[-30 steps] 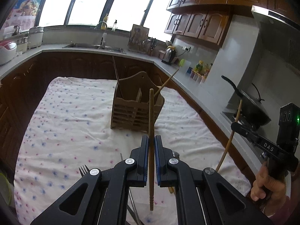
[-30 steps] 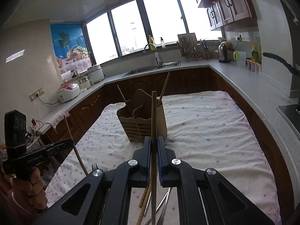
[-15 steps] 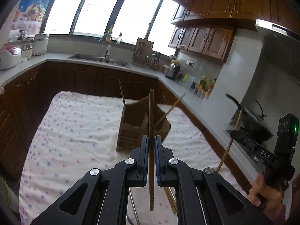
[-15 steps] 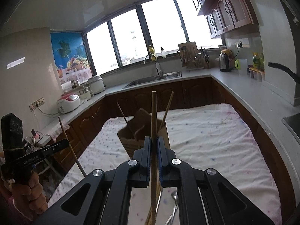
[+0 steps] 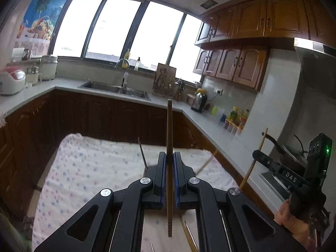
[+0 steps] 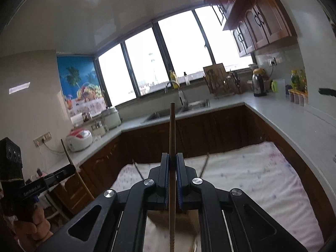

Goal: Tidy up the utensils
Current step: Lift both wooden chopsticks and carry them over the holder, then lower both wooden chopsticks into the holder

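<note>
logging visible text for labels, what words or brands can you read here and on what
"DAS" on the right gripper, along its black arm, in the left wrist view.
"Cenfrobot.AI", roughly, on the left gripper, along its arm, in the right wrist view; small and partly blurred.
Bottle labels on the counter: too small to read.
Wall poster: no readable text.

A white cloth (image 5: 88, 168) dotted with small pink and blue specks covers the desk; loose chopsticks (image 5: 189, 234) lie on it at the near edge.
</note>
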Demonstrator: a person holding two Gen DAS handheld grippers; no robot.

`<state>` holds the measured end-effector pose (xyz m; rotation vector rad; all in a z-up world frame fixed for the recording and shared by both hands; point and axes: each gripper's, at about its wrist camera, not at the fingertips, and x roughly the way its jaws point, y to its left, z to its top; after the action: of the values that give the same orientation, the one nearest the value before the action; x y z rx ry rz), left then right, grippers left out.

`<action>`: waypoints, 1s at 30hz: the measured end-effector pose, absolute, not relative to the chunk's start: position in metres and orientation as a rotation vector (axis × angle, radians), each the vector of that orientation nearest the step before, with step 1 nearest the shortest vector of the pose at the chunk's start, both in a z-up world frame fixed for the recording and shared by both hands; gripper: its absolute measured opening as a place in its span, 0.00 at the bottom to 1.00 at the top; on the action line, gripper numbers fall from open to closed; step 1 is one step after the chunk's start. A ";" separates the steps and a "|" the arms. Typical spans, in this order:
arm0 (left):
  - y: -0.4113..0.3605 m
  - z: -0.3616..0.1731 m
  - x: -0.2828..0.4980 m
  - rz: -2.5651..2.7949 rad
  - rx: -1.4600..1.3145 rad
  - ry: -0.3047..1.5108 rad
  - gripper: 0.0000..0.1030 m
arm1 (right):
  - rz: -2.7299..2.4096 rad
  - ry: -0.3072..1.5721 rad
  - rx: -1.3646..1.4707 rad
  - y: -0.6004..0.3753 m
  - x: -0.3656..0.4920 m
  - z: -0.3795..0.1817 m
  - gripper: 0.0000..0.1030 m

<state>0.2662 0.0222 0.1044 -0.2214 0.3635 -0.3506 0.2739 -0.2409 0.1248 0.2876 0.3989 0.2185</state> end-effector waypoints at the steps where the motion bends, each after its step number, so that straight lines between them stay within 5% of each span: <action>1: 0.022 0.106 0.272 -0.348 -0.222 0.355 0.04 | 0.216 0.387 0.290 -0.242 0.279 0.126 0.06; 10: 0.011 0.103 0.334 -0.300 -0.235 0.269 0.04 | 0.175 0.289 0.269 -0.233 0.321 0.119 0.06; 30: -0.041 -0.023 0.399 -0.233 -0.259 0.339 0.04 | 0.122 0.404 0.314 -0.234 0.335 0.019 0.06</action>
<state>0.3988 -0.0411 -0.0233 -0.2587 0.3385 -0.2325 0.3347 -0.2340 0.0189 0.3142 0.4043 0.1218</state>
